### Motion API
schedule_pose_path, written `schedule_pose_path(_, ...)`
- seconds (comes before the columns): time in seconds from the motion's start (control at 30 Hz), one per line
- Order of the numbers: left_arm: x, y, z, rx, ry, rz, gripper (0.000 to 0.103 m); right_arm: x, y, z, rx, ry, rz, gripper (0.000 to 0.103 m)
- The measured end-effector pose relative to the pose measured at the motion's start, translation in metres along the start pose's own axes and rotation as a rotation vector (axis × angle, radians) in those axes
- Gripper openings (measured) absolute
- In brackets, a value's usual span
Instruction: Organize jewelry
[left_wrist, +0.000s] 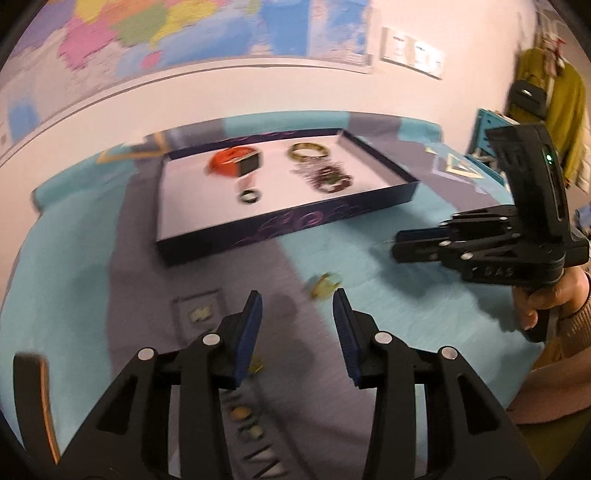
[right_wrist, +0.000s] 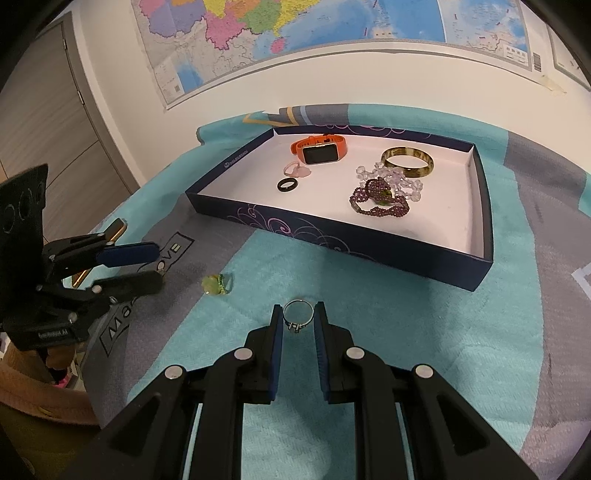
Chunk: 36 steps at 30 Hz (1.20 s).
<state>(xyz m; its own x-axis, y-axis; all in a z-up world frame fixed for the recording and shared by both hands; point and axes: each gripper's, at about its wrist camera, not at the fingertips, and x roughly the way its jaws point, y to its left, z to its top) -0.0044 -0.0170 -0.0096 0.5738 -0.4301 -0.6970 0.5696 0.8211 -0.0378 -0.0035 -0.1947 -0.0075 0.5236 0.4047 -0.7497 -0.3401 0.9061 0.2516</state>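
Note:
A dark blue tray (right_wrist: 369, 242) with a white floor holds an orange watch (right_wrist: 319, 148), a black ring (right_wrist: 288, 184), a pink ring (right_wrist: 295, 170), an amber bangle (right_wrist: 407, 161) and purple beads (right_wrist: 380, 201). My right gripper (right_wrist: 298, 315) is shut on a silver ring (right_wrist: 297, 314), held above the teal cloth in front of the tray. A green ring (right_wrist: 217, 284) lies on the cloth; it also shows in the left wrist view (left_wrist: 324, 285). My left gripper (left_wrist: 297, 301) is open and empty, just short of the green ring. The tray also shows in the left wrist view (left_wrist: 280, 229).
A teal and grey cloth (right_wrist: 369, 332) covers the table. A phone with a gold edge (right_wrist: 110, 236) lies at the left, behind the left gripper (right_wrist: 155, 266). A wall with a map stands behind the tray. The right gripper (left_wrist: 397, 245) shows in the left wrist view.

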Motion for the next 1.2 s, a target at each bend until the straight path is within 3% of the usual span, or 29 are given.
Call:
schedule_pose_path(0.17, 0.028, -0.011, 0.004, 0.012, 0.058, -0.037, 0.034, -0.001, -0.002, -0.001, 0.003, 0.000, -0.004, 0.015)
schedule_pose_path(0.33, 0.035, -0.006, 0.001, -0.029, 0.087, -0.064, 0.013, -0.002, -0.004, -0.002, 0.011, -0.002, -0.002, 0.015)
schedule_pose_path(0.73, 0.027, -0.001, -0.004, -0.087, 0.081, -0.126, 0.012, -0.003, -0.004, -0.001, 0.013, -0.007, 0.010, 0.015)
schedule_pose_path(1.2, 0.022, 0.007, 0.008, -0.092, 0.052, -0.129, 0.010, -0.012, -0.008, 0.006, 0.021, -0.031, 0.016, 0.015)
